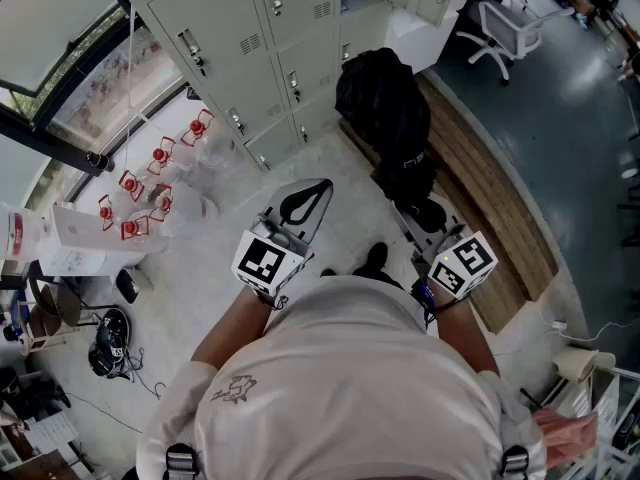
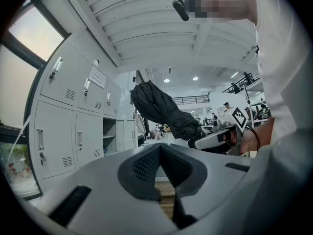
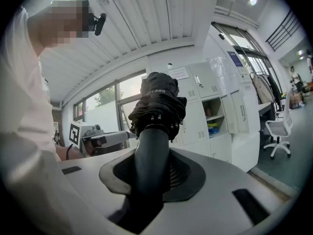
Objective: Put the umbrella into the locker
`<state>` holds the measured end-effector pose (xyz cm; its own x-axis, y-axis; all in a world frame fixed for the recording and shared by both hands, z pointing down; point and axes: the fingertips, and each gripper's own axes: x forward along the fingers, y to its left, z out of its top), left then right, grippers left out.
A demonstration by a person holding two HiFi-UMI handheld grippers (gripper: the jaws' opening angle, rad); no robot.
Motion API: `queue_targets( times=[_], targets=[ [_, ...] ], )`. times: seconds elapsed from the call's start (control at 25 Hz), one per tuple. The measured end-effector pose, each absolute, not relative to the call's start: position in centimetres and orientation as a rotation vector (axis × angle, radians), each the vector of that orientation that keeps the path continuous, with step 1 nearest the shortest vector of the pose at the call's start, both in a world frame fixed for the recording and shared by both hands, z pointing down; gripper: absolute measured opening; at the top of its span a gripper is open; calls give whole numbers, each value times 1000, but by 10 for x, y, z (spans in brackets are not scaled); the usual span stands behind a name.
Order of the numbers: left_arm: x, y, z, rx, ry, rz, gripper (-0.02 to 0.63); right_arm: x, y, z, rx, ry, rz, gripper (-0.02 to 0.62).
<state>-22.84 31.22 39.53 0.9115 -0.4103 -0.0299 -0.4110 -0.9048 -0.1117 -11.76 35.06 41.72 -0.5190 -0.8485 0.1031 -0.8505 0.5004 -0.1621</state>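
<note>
Nearest, at 11 o'clock in the head view, the left hand-held gripper (image 1: 322, 188) is empty, its jaws together. At 1 o'clock the right hand-held gripper (image 3: 154, 163) is clamped on the handle (image 3: 151, 141) of the folded black umbrella (image 1: 385, 108). The umbrella is carried in the air, its bunched canopy projecting toward 12 o'clock. Beyond, from 10 to 12 o'clock, stand the grey lockers (image 1: 260, 28); the doors seen from the head view appear closed. The right gripper view shows one open compartment (image 3: 215, 115) at 2 o'clock, with items already inside.

Risks, as judged: the grip is on the handle alone, so the heavy canopy may droop or twist in the jaws. Loose fabric may snag on a door edge. A crowded compartment may refuse the umbrella.
</note>
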Motion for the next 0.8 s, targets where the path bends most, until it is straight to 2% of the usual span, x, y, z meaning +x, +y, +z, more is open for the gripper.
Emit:
queue_targets(
  times=[0.8],
  targets=[
    [-229,295,414,-3047,652,-24,11,-108,337,432,1544,-2722,369,138]
  ],
)
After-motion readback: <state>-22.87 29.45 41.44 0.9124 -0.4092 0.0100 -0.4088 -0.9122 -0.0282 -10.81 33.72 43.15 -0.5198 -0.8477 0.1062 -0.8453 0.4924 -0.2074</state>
